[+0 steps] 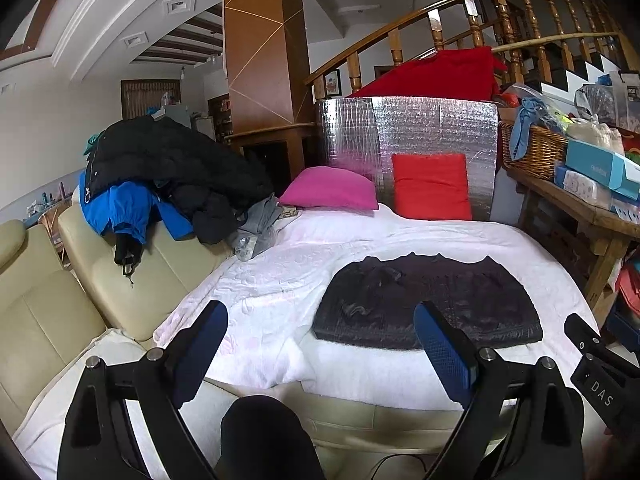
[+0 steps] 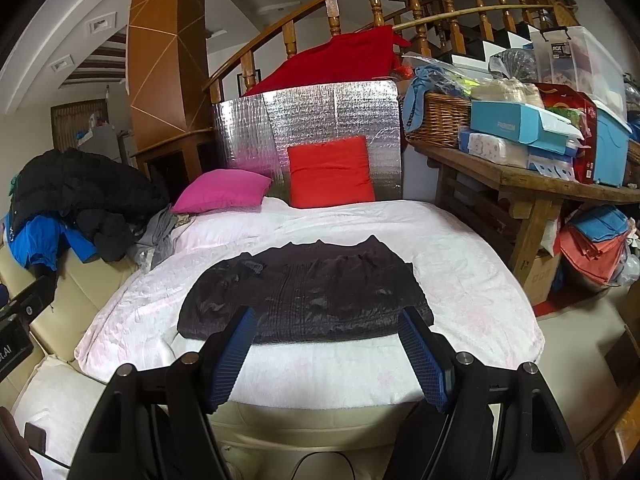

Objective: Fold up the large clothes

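- White quilted blanket (image 2: 460, 280) covers the sofa seat and serves as the folding surface, in a living room with a wooden stair rail behind.
- Nearest, both tongs hang spread with nothing between the pads: the left gripper (image 1: 320, 344) and the right gripper (image 2: 326, 344).
- Just beyond them the dark garment (image 2: 304, 296) lies flat on the blanket as a compact, seemingly folded rectangle (its far hem scalloped).
- Risk, as I judge it: pinching one layer only would drag the fold open, and the loose blanket could come up with it.
- Farther left, a heap of jackets (image 1: 160, 172) crowds the sofa back and could slide onto the blanket.
- Farthest, a pink cushion (image 1: 332, 190) and a red cushion (image 1: 430, 186) lean against a silver foil panel (image 1: 420, 128); a cluttered wooden table (image 2: 532, 176) hems in the right side.
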`<state>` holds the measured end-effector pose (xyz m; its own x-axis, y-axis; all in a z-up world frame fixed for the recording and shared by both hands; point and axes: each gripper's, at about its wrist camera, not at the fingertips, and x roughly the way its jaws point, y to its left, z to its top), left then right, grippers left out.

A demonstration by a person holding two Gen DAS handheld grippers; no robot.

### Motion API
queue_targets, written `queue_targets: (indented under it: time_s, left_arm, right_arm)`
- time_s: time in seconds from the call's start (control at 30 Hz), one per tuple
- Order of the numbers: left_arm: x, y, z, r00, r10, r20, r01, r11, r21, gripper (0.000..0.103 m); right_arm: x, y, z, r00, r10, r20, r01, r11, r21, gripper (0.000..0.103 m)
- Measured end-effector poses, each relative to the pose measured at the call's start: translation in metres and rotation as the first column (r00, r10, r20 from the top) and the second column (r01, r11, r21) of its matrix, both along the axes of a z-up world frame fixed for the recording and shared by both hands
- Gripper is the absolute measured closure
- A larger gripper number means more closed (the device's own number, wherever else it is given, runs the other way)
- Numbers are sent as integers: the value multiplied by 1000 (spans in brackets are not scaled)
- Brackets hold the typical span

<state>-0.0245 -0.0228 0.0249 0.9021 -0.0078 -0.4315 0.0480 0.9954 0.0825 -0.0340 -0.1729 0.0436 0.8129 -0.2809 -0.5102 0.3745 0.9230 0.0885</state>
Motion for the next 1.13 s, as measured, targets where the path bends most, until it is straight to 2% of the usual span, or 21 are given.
queue_targets:
  time_s: [0.37,0.7,0.83,0.97,1.07,1.13]
  left_arm:
    - [14,4,-8,1000,1,-31,-1,1000,5,9]
    - [45,6,-21,996,24,-83,-24,1000,1,9]
    - [63,3,-25,995,2,-104,-2,1000,-1,9]
    - [107,4,-31,988,-50,-144,42,998,-54,9]
    - [172,24,-43,983,18,-182,-37,994,-101,9]
    - [232,43,-61,966,100,-238,-125,988,-94,9]
  right_arm:
    - [16,-2,-3,1000,2,-11,-2,1000,-6,26]
    - [54,-13,-6,1000,-9,-29,8,1000,-13,26]
    - [70,-20,-9,999,-3,-38,2,1000,-18,26]
    - [95,-45,-12,999,-12,-50,12,1000,-3,26]
    - [121,-84,-17,996,-69,-48,68,998,-12,25]
    - [146,-122,-28,989,-123,-76,121,992,-33,18]
